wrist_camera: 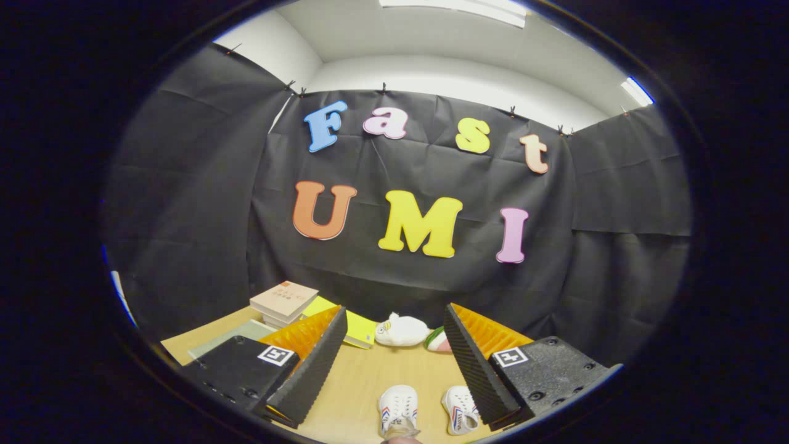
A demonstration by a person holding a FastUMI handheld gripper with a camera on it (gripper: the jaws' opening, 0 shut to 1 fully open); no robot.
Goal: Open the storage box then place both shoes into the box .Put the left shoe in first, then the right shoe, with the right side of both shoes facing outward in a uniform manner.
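Two small white shoes stand side by side on the wooden table (363,382), low between my fingers. One shoe (397,409) sits near the middle of the gap. The other shoe (461,409) is partly hidden behind one finger. Both have red and blue side stripes and point their toes away from me. My gripper (394,364) is open and held above the table, with nothing between its fingers. A bit of a clear rim (399,433) shows in front of the middle shoe; I cannot tell what it belongs to.
A stack of books (282,303) lies at the back of the table, with a yellow book (354,330) and a grey-green one (229,338) beside it. A white plush toy (400,331) and a red, white and green object (437,340) rest near the black cloth wall.
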